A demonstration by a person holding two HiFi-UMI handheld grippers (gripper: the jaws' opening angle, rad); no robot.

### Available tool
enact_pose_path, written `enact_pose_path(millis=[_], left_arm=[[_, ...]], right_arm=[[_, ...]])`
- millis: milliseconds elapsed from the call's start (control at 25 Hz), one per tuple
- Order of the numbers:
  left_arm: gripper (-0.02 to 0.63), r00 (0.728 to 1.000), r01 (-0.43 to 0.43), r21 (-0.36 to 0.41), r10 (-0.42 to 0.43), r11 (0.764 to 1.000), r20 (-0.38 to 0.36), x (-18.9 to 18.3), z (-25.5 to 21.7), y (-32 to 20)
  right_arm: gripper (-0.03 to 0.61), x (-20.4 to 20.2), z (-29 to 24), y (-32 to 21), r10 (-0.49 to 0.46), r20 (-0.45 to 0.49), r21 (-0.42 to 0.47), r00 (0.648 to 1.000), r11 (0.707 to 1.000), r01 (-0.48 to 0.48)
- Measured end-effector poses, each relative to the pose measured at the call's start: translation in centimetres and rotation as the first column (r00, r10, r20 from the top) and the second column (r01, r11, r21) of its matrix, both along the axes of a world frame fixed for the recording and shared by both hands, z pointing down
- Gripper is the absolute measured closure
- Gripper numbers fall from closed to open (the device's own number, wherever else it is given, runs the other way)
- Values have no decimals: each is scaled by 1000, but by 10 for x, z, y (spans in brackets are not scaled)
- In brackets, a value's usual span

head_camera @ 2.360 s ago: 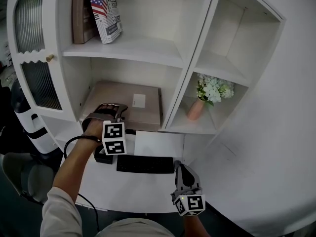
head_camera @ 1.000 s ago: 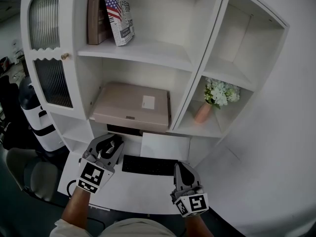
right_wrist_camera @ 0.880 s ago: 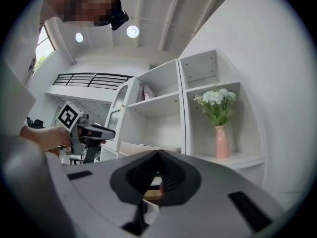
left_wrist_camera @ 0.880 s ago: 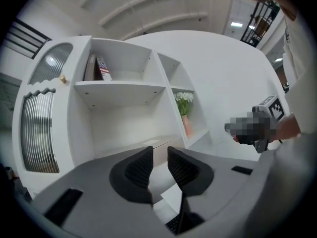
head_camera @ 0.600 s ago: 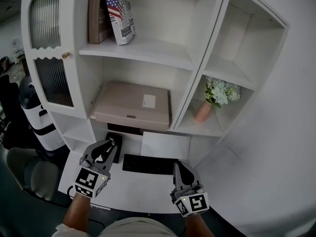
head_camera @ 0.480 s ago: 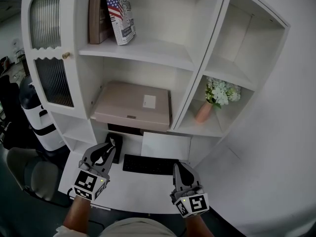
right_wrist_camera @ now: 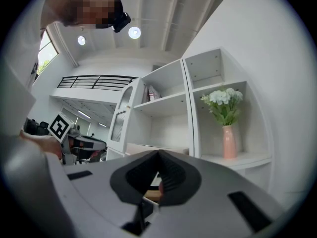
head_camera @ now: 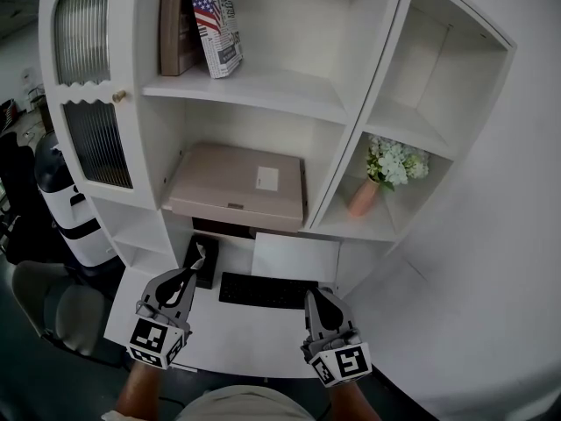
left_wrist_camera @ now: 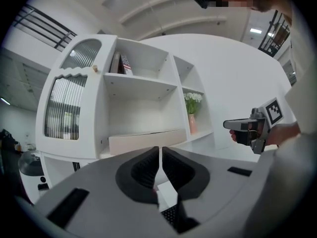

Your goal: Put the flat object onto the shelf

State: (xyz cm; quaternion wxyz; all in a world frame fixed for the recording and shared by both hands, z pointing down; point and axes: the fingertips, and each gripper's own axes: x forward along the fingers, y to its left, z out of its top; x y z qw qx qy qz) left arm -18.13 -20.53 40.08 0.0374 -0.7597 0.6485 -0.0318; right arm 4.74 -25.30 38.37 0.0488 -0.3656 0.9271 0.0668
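Note:
The flat beige box [head_camera: 237,187] lies on the middle shelf of the white cabinet [head_camera: 263,90], apart from both grippers; it also shows as a beige slab [left_wrist_camera: 143,140] in the left gripper view. My left gripper [head_camera: 186,279] hovers low over the desk's front left, well below the box. Its jaws are closing the last bit and stand together, with nothing between them [left_wrist_camera: 160,150]. My right gripper [head_camera: 314,298] sits at the desk's front, right of centre, shut and empty [right_wrist_camera: 159,155].
A black keyboard [head_camera: 267,290] and a white sheet [head_camera: 295,259] lie on the white desk [head_camera: 237,336], with a small black box [head_camera: 200,257] at the back left. Books [head_camera: 202,20] lean on the top shelf. A pink vase of flowers [head_camera: 364,191] stands in the right compartment.
My left gripper has drawn back from the shelf to the desk's front left and its jaws have closed. The box stays on the shelf. The right gripper has barely moved.

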Motion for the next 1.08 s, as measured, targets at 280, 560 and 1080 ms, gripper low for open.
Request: enact_pose_path(millis=[280,560,1080], left_arm=[[595,1000,11,-14,-12,1000,-23,-6,10,9],[601,999,22,-5,-22,1000,-25,-10,8,14],[603,1000,19,-22,-20,1000,-24,-12,15,17]], right_arm=[[575,-6,2,3,-15,-7,-3,1000,1000,15],[575,-8,1,7,-21,-11,1,1000,1000,21],[575,-9,3,9,-17,-15,1,1000,1000,17]])
